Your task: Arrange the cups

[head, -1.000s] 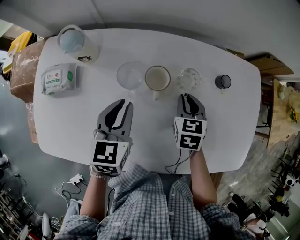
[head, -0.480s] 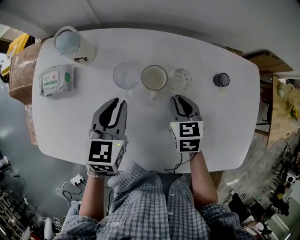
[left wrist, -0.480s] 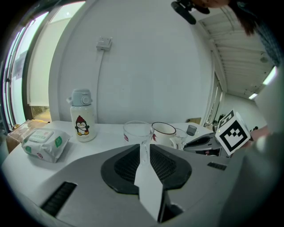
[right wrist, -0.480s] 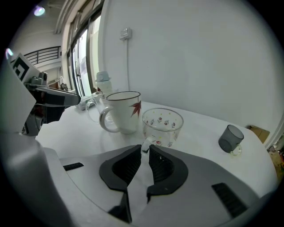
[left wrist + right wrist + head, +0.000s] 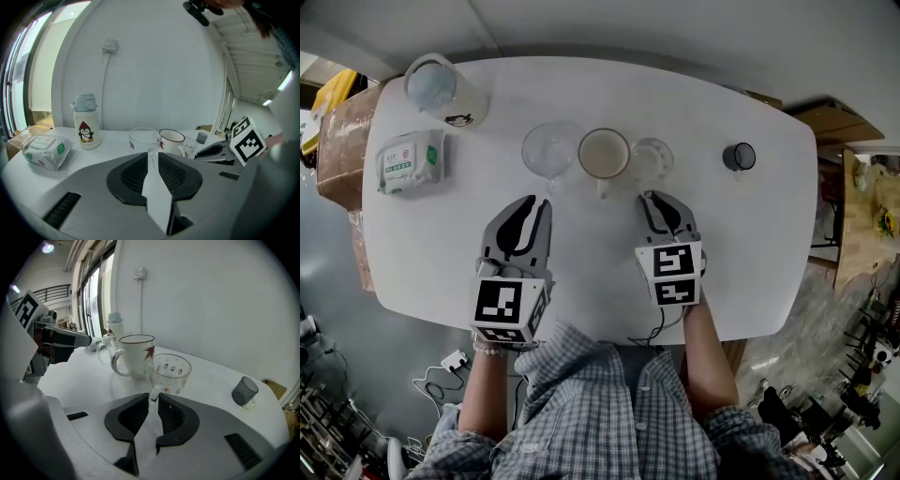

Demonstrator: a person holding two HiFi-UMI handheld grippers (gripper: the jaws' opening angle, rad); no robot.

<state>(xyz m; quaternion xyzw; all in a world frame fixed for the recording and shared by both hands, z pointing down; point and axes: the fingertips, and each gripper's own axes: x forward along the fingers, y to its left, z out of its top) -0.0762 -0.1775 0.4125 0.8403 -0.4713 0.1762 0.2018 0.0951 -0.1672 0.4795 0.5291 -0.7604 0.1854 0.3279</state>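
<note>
my right gripper [image 5: 153, 397] had its jaws pinched on the handle of the little flowered glass cup [image 5: 169, 371], which sat on the white table [image 5: 581, 94] just beside the white mug [image 5: 137, 355]. my left gripper [image 5: 151, 161] was nipped on the handle of the clear glass cup [image 5: 143, 138] on the mug's other side. i could see straight through both glasses, and the mug's inside looked plain cream. the small dark cup [image 5: 739, 157] stood well apart at the right, and the penguin bottle [image 5: 86, 122] was capped.

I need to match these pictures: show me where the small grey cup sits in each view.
Head view: small grey cup, far right of the cup row.
Left gripper view: cup right of centre, beyond the other cups.
Right gripper view: cup lower right, alone.
Shared landmark: white mug.
</note>
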